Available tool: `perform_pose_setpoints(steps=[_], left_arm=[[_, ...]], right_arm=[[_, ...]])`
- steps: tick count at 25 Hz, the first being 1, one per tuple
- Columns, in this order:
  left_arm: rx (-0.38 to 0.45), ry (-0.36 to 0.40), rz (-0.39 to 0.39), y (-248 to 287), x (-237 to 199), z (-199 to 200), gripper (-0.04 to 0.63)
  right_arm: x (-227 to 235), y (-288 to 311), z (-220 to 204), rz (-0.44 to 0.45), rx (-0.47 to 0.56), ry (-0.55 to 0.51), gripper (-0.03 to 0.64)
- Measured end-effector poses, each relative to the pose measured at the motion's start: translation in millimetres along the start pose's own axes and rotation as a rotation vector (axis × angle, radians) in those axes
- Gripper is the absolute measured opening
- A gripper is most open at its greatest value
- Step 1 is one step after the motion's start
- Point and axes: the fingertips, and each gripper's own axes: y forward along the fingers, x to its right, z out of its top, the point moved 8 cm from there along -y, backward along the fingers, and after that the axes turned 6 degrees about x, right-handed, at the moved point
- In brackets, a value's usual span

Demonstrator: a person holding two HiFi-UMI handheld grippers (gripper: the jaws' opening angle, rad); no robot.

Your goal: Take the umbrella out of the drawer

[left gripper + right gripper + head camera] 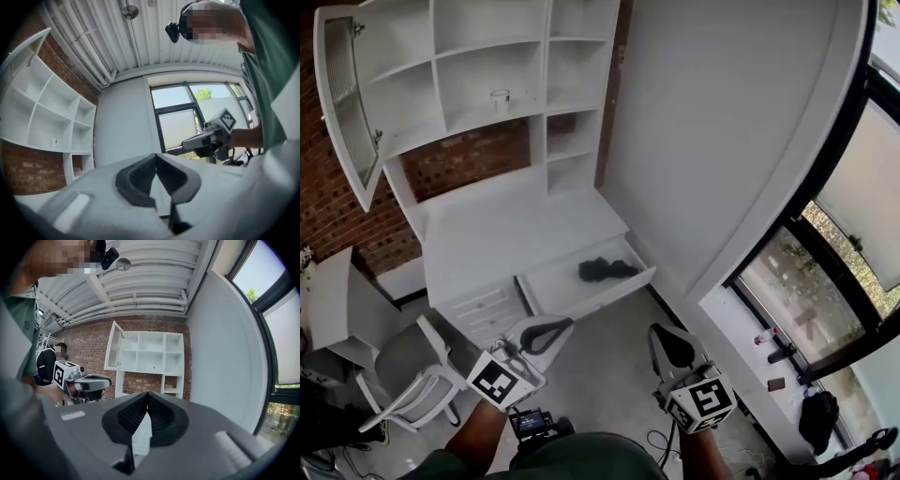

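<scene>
1. Containers. The drawer (546, 291) stands pulled out from the front of the white bench (516, 234). The umbrella (605, 270), a dark folded bundle, lies inside the drawer toward its right end, untouched by either claw. To the left of the drawer sits a stack of smaller drawers (483, 309), all closed. Above and behind the drawer rises a shelf unit (572, 122); one of its compartments holds a small clear cup (500, 100). The unit's door (347, 103) hangs open, far left of the drawer.

2. Claws. My left claw (155, 156) is clenched, tips together, with nothing between them. My right claw (148, 393) is likewise clenched and empty. Both are held level, well short of the drawer's front, the left nearer to it.

3. Limits of view. The umbrella's handle and strap cannot be made out. Small items on the window sill (741, 328), right of the drawer, are too small to identify. My forearms are cut off at the lower border of the head view.

4. Edges and room. The drawer's front panel faces both claws across a stretch of grey floor (609, 366). A chair (408, 370) stands left of the drawer, beside my left claw. A plain white wall (722, 141) runs close along the drawer's right side.
</scene>
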Motion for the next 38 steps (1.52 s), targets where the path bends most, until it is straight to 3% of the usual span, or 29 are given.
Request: perform_pose_setpoints(steps=[14, 25, 38], left_arm=[[-0.011, -0.024, 0.044, 18, -71, -28, 0.003], [-0.083, 0.001, 0.151, 99, -96, -52, 0.003], [-0.146, 0.046, 0.28, 208, -94, -76, 0.003]], right_arm=[[33, 90, -13, 0.052, -0.026, 0.008, 0.008], [130, 144, -33, 0.174, -0.021, 0.05, 0.008], [254, 172, -56, 0.325, 0.004, 0.077, 0.008]])
